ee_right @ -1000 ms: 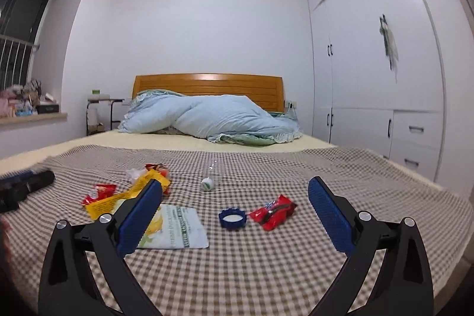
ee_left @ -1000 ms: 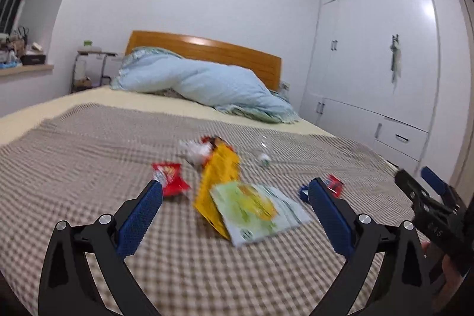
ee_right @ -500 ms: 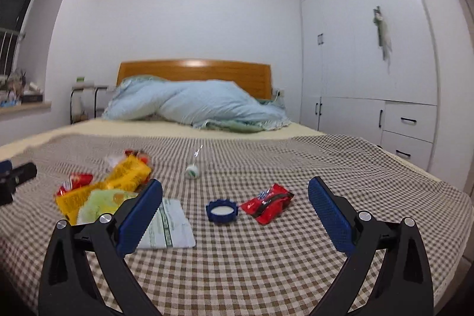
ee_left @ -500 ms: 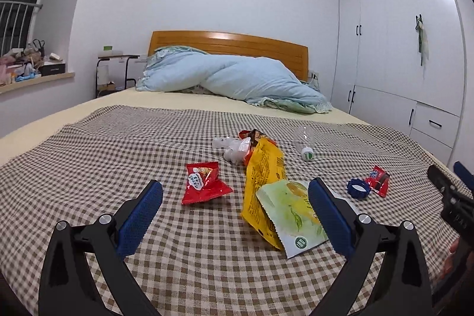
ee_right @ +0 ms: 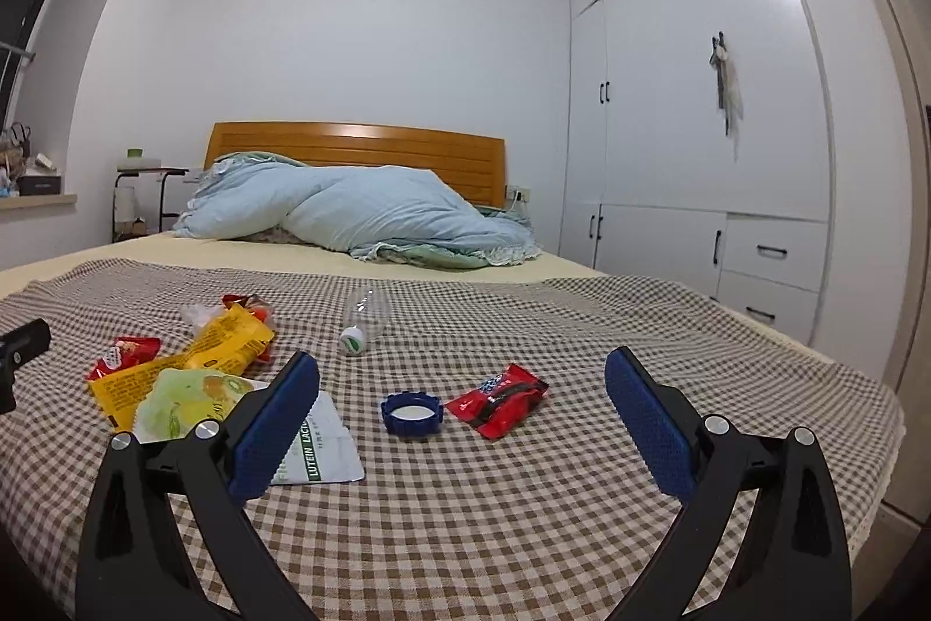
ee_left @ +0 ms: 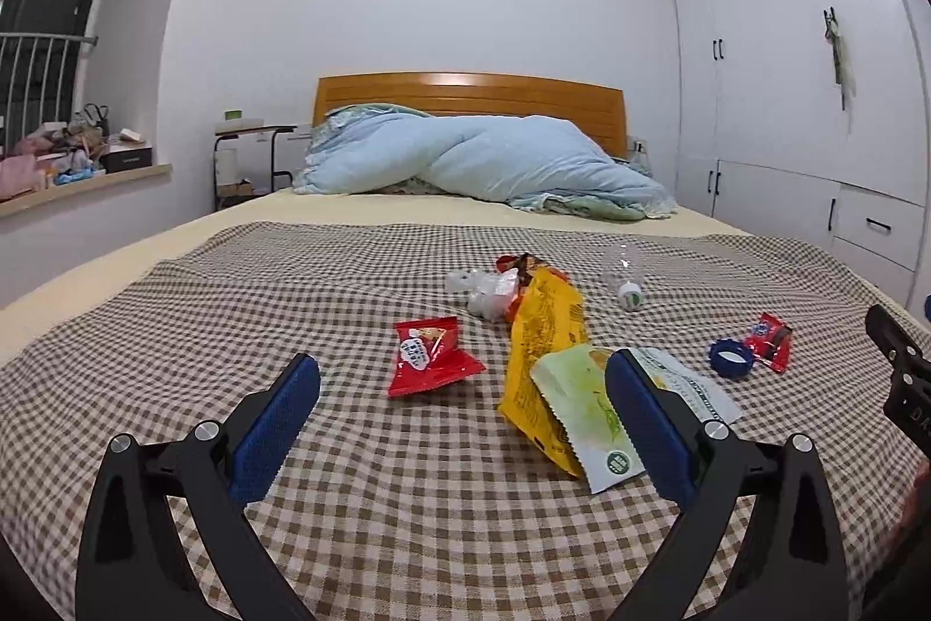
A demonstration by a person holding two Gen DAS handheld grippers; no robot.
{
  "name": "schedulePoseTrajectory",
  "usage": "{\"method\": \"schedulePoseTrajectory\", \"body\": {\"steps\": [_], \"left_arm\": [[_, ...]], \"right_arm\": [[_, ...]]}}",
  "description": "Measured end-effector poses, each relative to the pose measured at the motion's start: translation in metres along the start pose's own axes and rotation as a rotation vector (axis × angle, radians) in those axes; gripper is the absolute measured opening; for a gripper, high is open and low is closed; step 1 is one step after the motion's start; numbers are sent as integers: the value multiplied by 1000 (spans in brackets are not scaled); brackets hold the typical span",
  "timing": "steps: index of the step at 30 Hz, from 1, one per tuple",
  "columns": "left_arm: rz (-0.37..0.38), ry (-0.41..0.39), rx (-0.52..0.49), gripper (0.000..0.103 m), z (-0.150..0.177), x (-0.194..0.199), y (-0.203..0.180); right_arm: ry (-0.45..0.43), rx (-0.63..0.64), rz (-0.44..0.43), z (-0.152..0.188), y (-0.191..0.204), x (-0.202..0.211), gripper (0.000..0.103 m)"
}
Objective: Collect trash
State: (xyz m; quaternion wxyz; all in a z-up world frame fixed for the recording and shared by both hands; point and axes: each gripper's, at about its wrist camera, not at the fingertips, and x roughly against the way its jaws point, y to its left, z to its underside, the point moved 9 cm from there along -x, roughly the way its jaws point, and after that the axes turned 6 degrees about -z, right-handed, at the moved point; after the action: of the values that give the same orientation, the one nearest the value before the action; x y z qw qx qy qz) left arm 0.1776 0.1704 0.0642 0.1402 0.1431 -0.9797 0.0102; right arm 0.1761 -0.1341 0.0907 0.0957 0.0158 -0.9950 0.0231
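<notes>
green-white packet (ee_right: 192, 403) partly behind claw, wrapper print unreadable

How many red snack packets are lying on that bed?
3, perhaps more hidden. One red packet lies left of the yellow bag, one dark-striped packet beside the blue cap, and one crumpled wrapper peeks behind the yellow bag.

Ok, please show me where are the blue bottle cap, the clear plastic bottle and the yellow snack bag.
blue bottle cap (ee_right: 412, 414), right wrist view, on its white inside.
clear plastic bottle (ee_right: 365, 311), right wrist view, on its transparent body.
yellow snack bag (ee_left: 546, 324), left wrist view, on its upper printed face.
</notes>
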Motion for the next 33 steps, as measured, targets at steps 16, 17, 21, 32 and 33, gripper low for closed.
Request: {"method": "schedulePoseTrajectory", "body": {"steps": [16, 17, 21, 32, 33], "left_arm": [[-32, -34, -57, 95, -3, 6, -9], [-33, -34, -54, 95, -3, 6, -9], [-31, -27, -32, 95, -3, 5, -5], [-30, 3, 18, 95, -2, 2, 6], [-29, 6, 23, 95, -2, 1, 8]], "right_arm": [[10, 1, -12, 2, 2, 0, 94], [9, 3, -10, 2, 3, 0, 94], [10, 9, -7, 2, 4, 1, 94], [65, -40, -22, 7, -2, -4, 94], [69, -43, -22, 7, -3, -4, 94]]}}
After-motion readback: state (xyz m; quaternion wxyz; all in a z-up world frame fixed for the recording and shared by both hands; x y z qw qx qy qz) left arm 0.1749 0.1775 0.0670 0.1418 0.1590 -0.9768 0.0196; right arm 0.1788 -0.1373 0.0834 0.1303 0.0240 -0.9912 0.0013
